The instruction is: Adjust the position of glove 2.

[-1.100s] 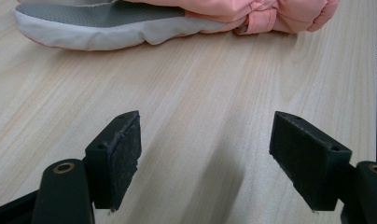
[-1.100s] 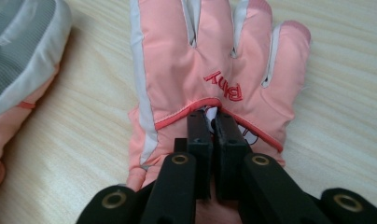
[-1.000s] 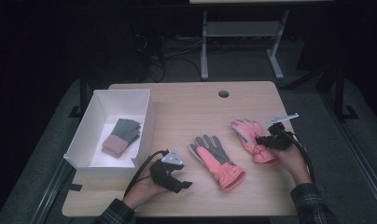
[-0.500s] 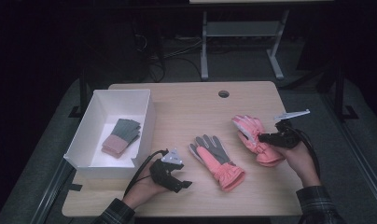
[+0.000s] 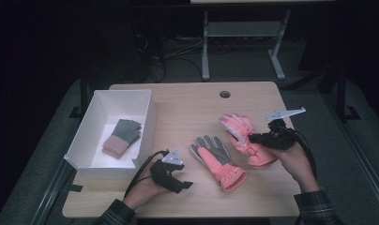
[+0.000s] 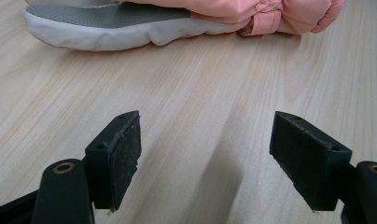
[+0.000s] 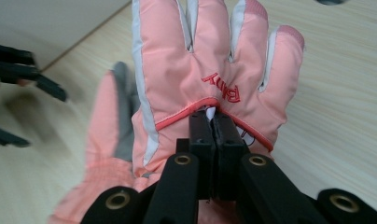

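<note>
The high view is dim, its surroundings nearly black, and light falls only on the table (image 5: pixel 187 108). Both gripper views are bright and even. A soft shadow lies between the left gripper's (image 6: pixel 205 154) jaws. Left of the right gripper's (image 7: pixel 213 140) jaws, the background blurs.

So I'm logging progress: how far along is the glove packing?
One knit pair already lies in the white box. The right gripper is shut on one pink glove. The other pink glove lies on the table by the open left gripper.
</note>
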Motion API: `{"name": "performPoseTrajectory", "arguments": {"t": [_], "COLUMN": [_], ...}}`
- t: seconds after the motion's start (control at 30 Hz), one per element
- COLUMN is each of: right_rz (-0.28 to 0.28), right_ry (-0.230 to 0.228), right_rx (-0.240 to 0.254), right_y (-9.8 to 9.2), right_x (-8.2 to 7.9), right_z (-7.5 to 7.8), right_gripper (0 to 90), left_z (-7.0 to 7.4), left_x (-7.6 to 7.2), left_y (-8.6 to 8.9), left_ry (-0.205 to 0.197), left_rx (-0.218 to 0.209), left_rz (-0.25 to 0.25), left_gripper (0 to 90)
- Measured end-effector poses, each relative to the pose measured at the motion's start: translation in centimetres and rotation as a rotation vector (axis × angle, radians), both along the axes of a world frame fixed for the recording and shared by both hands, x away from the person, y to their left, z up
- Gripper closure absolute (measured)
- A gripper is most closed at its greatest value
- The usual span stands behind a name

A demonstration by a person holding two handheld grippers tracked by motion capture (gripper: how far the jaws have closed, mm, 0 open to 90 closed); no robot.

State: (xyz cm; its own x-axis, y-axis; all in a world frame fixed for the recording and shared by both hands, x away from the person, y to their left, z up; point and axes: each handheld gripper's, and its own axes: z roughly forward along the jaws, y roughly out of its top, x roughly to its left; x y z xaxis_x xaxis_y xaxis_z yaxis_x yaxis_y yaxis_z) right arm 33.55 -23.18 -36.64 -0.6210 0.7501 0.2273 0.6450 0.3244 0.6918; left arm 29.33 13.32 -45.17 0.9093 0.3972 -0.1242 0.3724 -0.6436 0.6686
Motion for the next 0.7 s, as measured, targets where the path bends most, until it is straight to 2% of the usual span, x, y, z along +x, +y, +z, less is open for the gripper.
{"name": "performPoseTrajectory", "arguments": {"t": [0.17, 0.27, 0.4, 0.7], "right_rz": [0.040, 0.057, 0.087, 0.108], "right_ry": [-0.001, 0.014, 0.005, 0.032], "right_rx": [0.008, -0.001, -0.006, -0.031], "right_y": [2.1, 3.4, 5.1, 7.4], "right_x": [-0.5, -0.7, -0.9, -1.0], "right_z": [0.3, 0.2, -0.2, -1.0], "right_gripper": [88.5, 88.4, 88.4, 88.4], "left_z": [0.0, 0.1, 0.1, 0.1], "left_x": [0.0, 0.0, -0.1, 0.0], "left_y": [0.0, 0.0, 0.0, 0.0], "left_ry": [0.002, -0.001, 0.000, -0.004], "left_rx": [-0.006, -0.002, -0.004, 0.001], "left_rz": [0.007, 0.001, 0.003, -0.002], "left_gripper": [24.4, 24.4, 24.4, 24.4]}}
